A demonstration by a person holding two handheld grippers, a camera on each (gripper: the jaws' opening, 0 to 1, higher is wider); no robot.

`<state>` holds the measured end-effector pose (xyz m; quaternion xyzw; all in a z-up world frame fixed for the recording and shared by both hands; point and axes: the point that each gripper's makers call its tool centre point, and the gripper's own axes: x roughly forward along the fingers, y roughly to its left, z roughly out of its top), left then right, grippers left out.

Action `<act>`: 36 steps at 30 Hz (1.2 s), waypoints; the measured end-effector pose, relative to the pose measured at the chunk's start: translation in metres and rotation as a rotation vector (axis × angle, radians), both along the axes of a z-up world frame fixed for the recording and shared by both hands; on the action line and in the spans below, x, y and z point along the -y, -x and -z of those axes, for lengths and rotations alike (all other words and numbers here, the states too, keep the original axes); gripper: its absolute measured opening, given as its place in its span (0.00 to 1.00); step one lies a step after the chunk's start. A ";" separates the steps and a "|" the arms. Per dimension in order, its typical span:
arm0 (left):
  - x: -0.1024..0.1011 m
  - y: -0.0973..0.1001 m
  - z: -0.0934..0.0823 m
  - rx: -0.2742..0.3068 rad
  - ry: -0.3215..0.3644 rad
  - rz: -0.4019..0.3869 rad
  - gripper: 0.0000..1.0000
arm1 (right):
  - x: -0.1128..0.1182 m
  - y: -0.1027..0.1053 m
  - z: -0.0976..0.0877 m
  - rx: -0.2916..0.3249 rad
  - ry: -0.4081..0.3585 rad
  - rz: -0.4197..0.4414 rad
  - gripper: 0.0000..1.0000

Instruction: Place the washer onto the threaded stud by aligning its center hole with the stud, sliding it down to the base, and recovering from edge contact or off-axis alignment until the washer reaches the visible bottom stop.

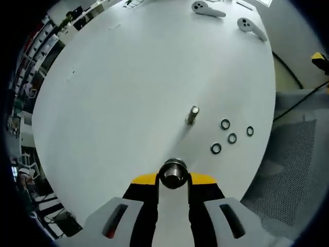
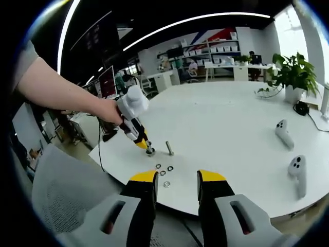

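Observation:
A short threaded stud (image 1: 192,114) stands upright on the white table (image 1: 128,92), also seen in the right gripper view (image 2: 169,148). Several dark washers (image 1: 225,124) lie flat just to its right, and in the right gripper view these washers (image 2: 163,173) sit in front of the stud. My left gripper (image 1: 174,180) is shut on a round metal piece (image 1: 174,173) close to the stud. A hand holds that left gripper (image 2: 138,135) low over the table with the metal piece (image 2: 150,152) at its tip. My right gripper (image 2: 177,180) is open and holds nothing, hovering off the table's near edge.
Two white hand controllers (image 1: 208,9) lie at the far side of the table; they sit at the right in the right gripper view (image 2: 284,133). A mesh chair seat (image 1: 288,170) is beside the table edge. A potted plant (image 2: 293,72) stands at the table's far right.

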<state>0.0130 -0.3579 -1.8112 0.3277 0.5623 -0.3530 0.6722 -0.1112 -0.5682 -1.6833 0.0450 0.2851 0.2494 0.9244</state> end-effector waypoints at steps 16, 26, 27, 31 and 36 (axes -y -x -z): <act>0.002 0.000 0.025 -0.012 -0.020 -0.032 0.20 | -0.001 0.000 -0.001 0.005 0.000 -0.006 0.32; 0.001 0.000 0.018 0.019 0.023 -0.087 0.23 | -0.002 0.000 -0.001 0.003 -0.001 -0.011 0.32; 0.001 0.000 0.016 0.032 0.031 -0.095 0.25 | -0.002 0.000 0.000 0.002 0.000 -0.012 0.32; -0.003 0.001 0.005 0.064 0.053 -0.110 0.27 | -0.002 0.001 0.000 0.001 0.001 -0.015 0.32; -0.009 0.002 -0.008 0.097 0.079 -0.155 0.29 | -0.003 0.001 0.000 0.002 0.006 -0.020 0.32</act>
